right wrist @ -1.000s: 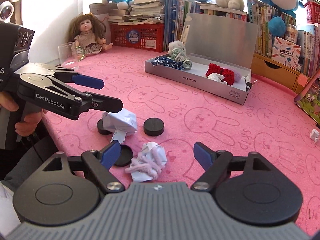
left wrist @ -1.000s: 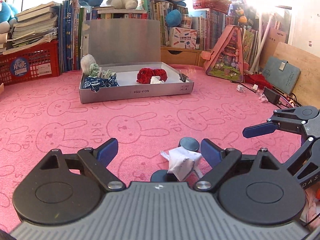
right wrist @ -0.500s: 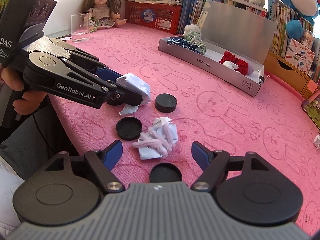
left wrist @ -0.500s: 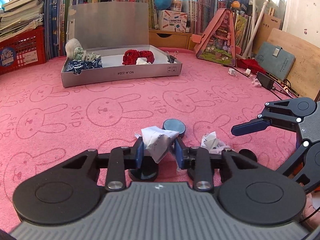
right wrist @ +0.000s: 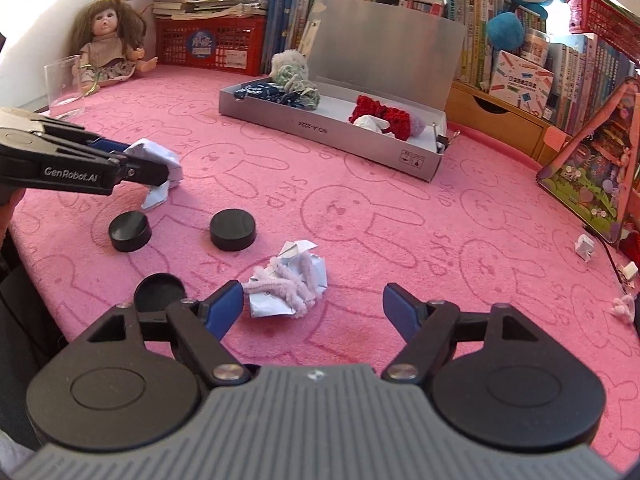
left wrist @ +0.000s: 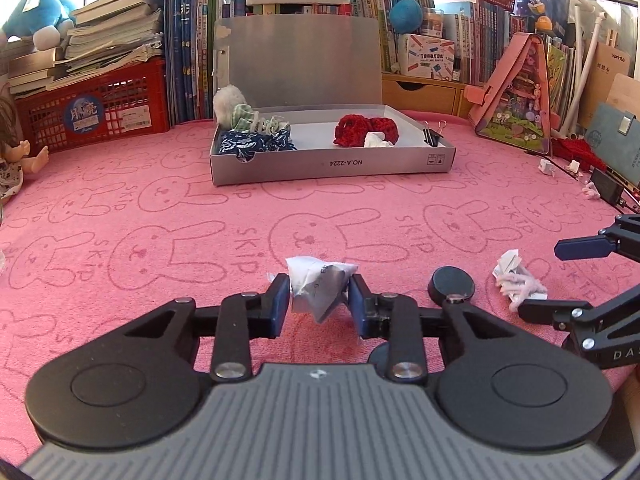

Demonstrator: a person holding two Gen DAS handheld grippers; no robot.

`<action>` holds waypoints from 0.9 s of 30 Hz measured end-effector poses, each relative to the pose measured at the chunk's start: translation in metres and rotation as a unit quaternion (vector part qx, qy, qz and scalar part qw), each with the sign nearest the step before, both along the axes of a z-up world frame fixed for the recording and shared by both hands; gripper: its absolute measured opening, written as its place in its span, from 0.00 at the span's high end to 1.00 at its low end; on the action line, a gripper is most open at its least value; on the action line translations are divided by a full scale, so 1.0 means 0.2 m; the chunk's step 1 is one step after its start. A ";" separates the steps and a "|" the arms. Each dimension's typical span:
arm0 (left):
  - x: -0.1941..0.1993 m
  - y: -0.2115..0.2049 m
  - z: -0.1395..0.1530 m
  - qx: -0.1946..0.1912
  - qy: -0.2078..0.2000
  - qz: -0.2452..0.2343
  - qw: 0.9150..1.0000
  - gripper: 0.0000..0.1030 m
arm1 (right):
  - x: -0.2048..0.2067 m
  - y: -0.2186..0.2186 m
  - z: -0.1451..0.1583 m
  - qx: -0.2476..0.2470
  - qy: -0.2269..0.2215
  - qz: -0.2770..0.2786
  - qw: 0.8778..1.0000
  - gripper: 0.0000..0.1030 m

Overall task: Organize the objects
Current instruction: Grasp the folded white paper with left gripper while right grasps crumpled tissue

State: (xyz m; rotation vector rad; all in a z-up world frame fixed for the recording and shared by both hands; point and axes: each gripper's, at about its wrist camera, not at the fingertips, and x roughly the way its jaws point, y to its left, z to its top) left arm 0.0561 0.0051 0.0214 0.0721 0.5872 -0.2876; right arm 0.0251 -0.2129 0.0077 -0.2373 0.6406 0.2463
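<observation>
**Left jaws gripping a paper wad amid scattered caps**

The left gripper point(left wrist: 319, 298) is pinching a crumpled white paper wad point(left wrist: 320, 286) between its blue pads, low in the centre of the left wrist view. The right gripper point(right wrist: 313, 306) is standing with its jaws wide and nothing between them; a second paper wad tangled with pink fuzzy wire point(right wrist: 288, 286) is lying on the pink rabbit-print table point(right wrist: 360, 208) just ahead of its left finger. Three black round caps point(right wrist: 233, 229) are sitting around that wad, left of centre in the right wrist view. The open grey box point(left wrist: 332, 164), upper centre in the left wrist view, is holding blue fabric point(left wrist: 252, 144) and red knitted pieces point(left wrist: 360, 130). At the upper left of the right wrist view a doll point(right wrist: 110, 40) is sitting behind a clear glass point(right wrist: 66, 88).
</observation>
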 end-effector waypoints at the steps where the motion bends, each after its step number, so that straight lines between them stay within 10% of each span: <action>1: 0.00 0.00 0.00 0.000 0.001 -0.002 1.000 0.60 | 0.00 0.00 0.00 0.002 -0.003 -0.002 1.000 0.17; 7: -0.01 -0.03 -0.04 0.021 -0.002 0.008 1.000 0.38 | 0.02 0.02 -0.02 0.001 0.008 0.016 1.000 0.17; 27: 0.05 -0.06 -0.08 -0.002 0.011 0.016 1.000 0.35 | 0.10 -0.01 -0.03 0.049 0.035 0.071 0.996 0.39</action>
